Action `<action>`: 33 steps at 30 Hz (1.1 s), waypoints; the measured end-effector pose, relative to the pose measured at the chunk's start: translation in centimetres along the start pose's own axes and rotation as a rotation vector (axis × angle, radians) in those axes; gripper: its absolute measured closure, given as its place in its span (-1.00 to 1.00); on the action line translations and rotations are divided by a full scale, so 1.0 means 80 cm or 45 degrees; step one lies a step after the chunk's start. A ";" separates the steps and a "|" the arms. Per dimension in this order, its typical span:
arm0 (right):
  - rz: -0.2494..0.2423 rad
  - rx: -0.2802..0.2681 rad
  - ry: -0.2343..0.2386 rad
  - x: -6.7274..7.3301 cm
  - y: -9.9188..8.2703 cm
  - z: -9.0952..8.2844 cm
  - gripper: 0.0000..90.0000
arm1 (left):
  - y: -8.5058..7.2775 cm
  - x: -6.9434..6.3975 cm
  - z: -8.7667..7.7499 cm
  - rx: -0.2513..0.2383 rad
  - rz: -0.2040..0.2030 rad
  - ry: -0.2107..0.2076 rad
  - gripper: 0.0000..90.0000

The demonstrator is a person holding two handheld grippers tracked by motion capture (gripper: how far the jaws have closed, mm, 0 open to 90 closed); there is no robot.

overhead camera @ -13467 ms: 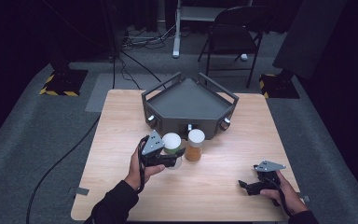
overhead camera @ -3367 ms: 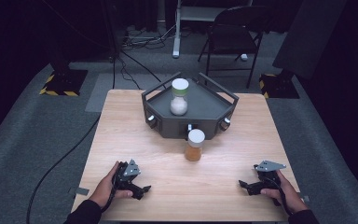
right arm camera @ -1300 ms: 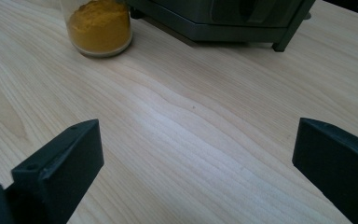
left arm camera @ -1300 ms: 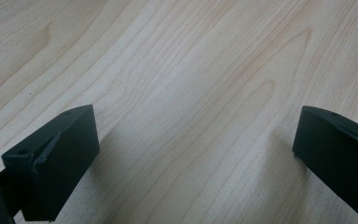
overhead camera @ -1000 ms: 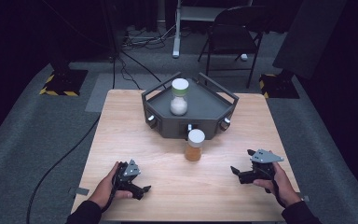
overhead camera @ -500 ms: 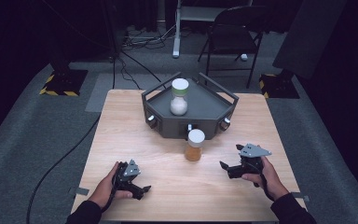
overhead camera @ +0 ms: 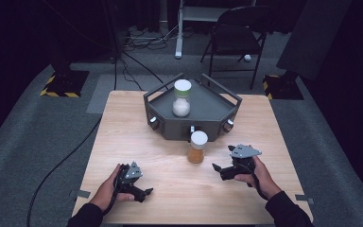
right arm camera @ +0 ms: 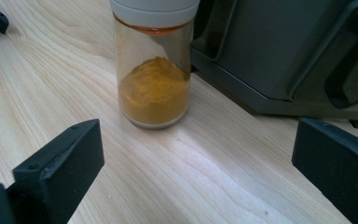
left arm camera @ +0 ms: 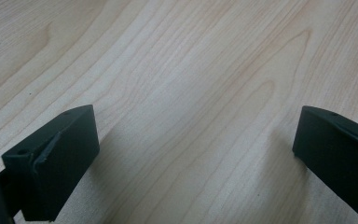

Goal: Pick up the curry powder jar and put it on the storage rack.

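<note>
Right claw (overhead camera: 223,169) hangs wide open just above the worktop (overhead camera: 179,189), jaws aimed at the orange-powder jar (overhead camera: 197,147), near but not touching it. Left claw (overhead camera: 142,193) rests open and empty at the near edge. Just behind the jar stands the dark tray (overhead camera: 208,105), holding a white-powder jar (overhead camera: 181,98). A skewed approach could let one jaw nudge the upright jar, tipping it or pushing it against the tray wall.

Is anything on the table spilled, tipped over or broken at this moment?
Nothing stands out. The orange spice jar stands upright and capped on the table, no powder around it. The white jar stands upright in the grey tray.
</note>
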State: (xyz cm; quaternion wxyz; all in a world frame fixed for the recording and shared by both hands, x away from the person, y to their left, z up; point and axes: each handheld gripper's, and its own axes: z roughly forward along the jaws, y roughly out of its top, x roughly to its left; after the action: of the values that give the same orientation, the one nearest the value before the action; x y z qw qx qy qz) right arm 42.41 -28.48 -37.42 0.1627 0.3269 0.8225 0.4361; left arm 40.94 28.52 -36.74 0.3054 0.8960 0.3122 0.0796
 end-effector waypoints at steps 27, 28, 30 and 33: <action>0.061 -0.054 0.072 0.010 0.010 0.067 -0.95 | 0.000 0.000 0.000 0.000 0.000 0.000 -0.99; 0.065 -0.060 0.067 0.011 0.012 0.071 -0.95 | 0.000 0.000 0.000 0.000 0.000 0.000 -0.99; 0.074 -0.062 0.071 0.011 0.012 0.073 -0.95 | 0.000 0.000 0.000 0.000 0.000 0.000 -0.99; 0.121 -0.073 0.085 0.007 0.011 0.079 -0.94 | 0.000 0.000 0.000 0.000 0.000 0.000 -0.99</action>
State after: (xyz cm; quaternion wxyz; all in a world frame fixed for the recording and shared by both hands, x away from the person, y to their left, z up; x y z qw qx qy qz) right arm 45.87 -23.90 -40.26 0.1235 0.3460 0.7981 0.4775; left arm 40.94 28.52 -36.74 0.3053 0.8961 0.3122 0.0797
